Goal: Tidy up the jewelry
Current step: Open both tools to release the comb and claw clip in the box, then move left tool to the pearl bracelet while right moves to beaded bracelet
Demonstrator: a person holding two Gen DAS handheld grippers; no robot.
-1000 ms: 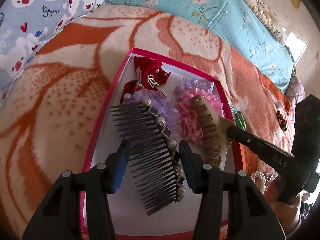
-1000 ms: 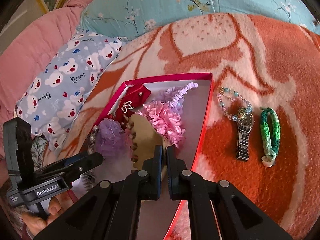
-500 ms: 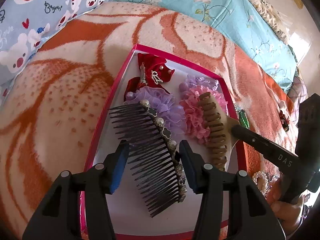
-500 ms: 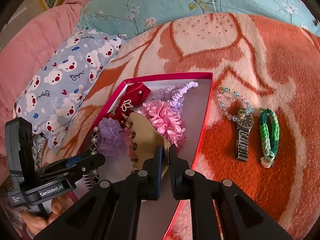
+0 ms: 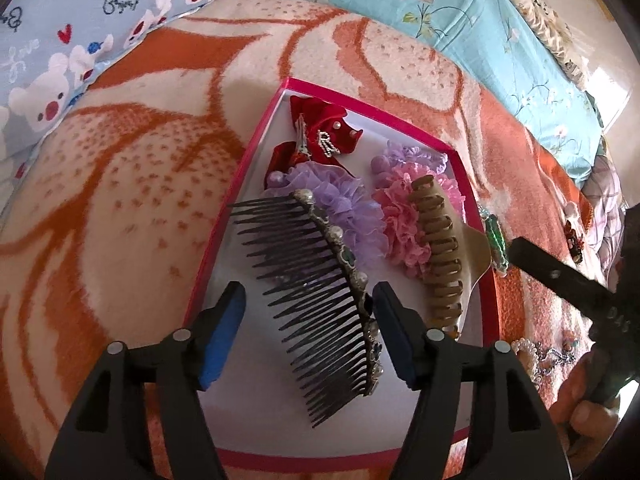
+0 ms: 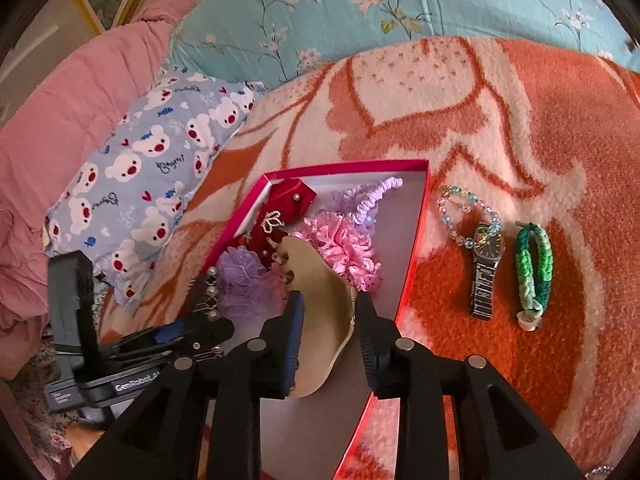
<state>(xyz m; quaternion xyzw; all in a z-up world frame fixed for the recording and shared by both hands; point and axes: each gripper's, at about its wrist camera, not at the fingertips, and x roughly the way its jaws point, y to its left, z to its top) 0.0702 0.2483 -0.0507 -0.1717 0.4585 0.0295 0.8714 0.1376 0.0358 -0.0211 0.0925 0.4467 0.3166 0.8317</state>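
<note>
A pink-rimmed box [image 5: 240,168] [image 6: 416,240] lies on the orange blanket. It holds a red bow [image 5: 320,136], purple [image 5: 344,208] and pink scrunchies [image 5: 400,220], a black jewelled comb [image 5: 320,292] and a tan claw clip [image 5: 438,248] [image 6: 324,300]. My left gripper [image 5: 308,328] is open, its fingers either side of the comb, which lies in the box. My right gripper [image 6: 328,332] is open over the box's near right side, the claw clip lying loose between its fingers.
On the blanket right of the box lie a bead bracelet [image 6: 460,212], a wristwatch [image 6: 486,264] and a green braided bracelet [image 6: 534,268]. A bear-print pillow [image 6: 148,200] and a floral teal pillow [image 6: 360,8] lie behind. More beads [image 5: 532,356] lie near the box.
My right gripper has opened and let go of the tan claw clip, which now rests in the box. My left gripper has opened wider and drawn back a little from the comb.
</note>
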